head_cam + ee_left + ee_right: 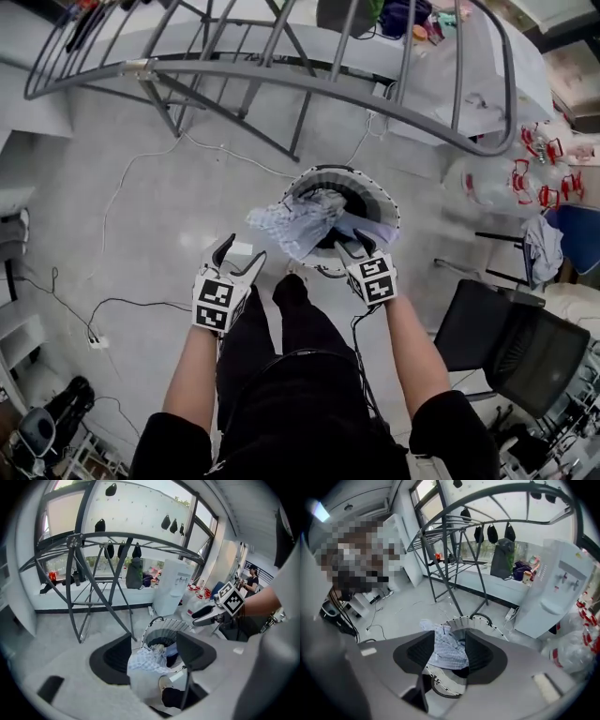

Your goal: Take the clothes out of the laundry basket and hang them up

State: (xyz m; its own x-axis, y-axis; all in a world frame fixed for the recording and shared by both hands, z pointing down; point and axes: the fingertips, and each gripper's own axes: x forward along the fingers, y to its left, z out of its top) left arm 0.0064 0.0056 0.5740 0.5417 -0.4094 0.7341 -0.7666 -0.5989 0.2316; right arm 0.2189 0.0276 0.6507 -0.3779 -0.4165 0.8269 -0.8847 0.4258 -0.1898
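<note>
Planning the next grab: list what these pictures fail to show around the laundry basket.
Head view: laundry basket bottom, covered by the checked shirt and right tool.
Head view: drying rack, far side cut off by the top edge.
Right gripper view: parts of the basket rim, behind that tool's jaws.

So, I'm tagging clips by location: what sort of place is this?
Probably an office or lab room rather than a home: a water dispenser, a black office chair and large water bottles stand near the metal drying rack.
</note>
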